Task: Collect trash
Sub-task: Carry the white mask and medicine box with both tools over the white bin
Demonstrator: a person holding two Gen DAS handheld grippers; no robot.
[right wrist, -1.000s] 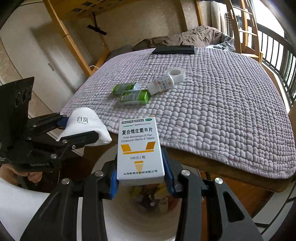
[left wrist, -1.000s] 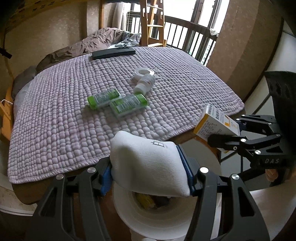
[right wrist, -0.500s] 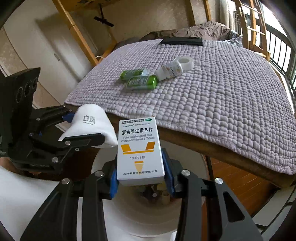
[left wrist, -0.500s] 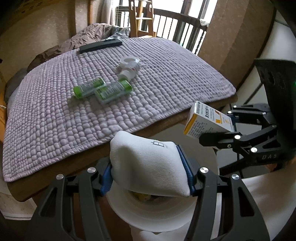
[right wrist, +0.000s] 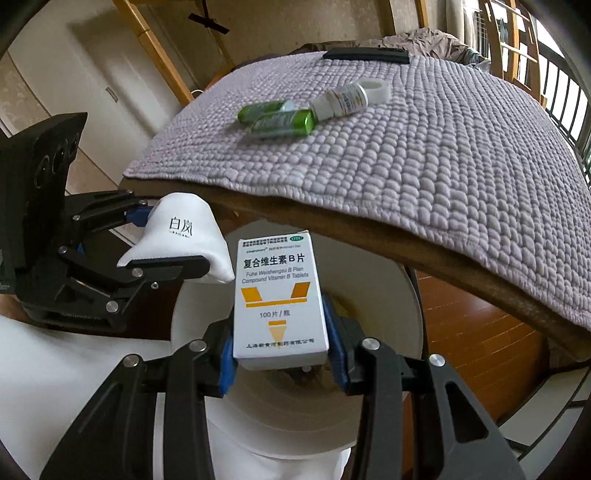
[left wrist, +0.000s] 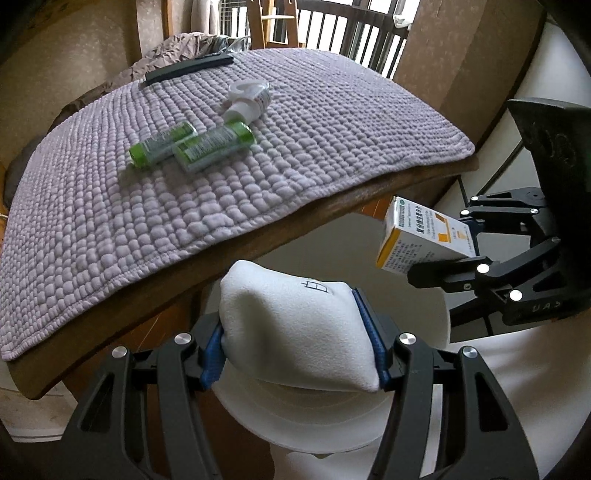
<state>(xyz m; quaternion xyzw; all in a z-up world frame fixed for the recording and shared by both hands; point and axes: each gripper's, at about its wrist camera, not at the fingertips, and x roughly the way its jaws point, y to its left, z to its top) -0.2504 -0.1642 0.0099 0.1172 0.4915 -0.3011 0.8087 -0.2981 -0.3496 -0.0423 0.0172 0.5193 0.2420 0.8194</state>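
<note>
My left gripper (left wrist: 295, 354) is shut on a white cloth pouch (left wrist: 295, 328) and holds it over the white round bin (left wrist: 317, 417). My right gripper (right wrist: 280, 350) is shut on a white and orange vitamin tablet box (right wrist: 279, 299), also above the bin (right wrist: 369, 417). The pouch (right wrist: 181, 236) and left gripper (right wrist: 162, 240) show at the left of the right wrist view. The box (left wrist: 421, 236) and right gripper (left wrist: 454, 243) show at the right of the left wrist view. Two green tubes (left wrist: 192, 142), a small white bottle (left wrist: 245, 107) and a tape roll (left wrist: 247, 88) lie on the purple quilted mat (left wrist: 110, 221).
The table's wooden edge (left wrist: 258, 243) overhangs the bin. A black flat remote-like bar (left wrist: 188, 68) lies at the mat's far end. A balcony railing (left wrist: 332, 26) and a brown board stand behind. Wood floor (right wrist: 472, 325) shows under the table.
Both grippers have dropped lower and pulled back from the table with their loads; the table edge now sits above the held items, and the bin's opening is nearer.
</note>
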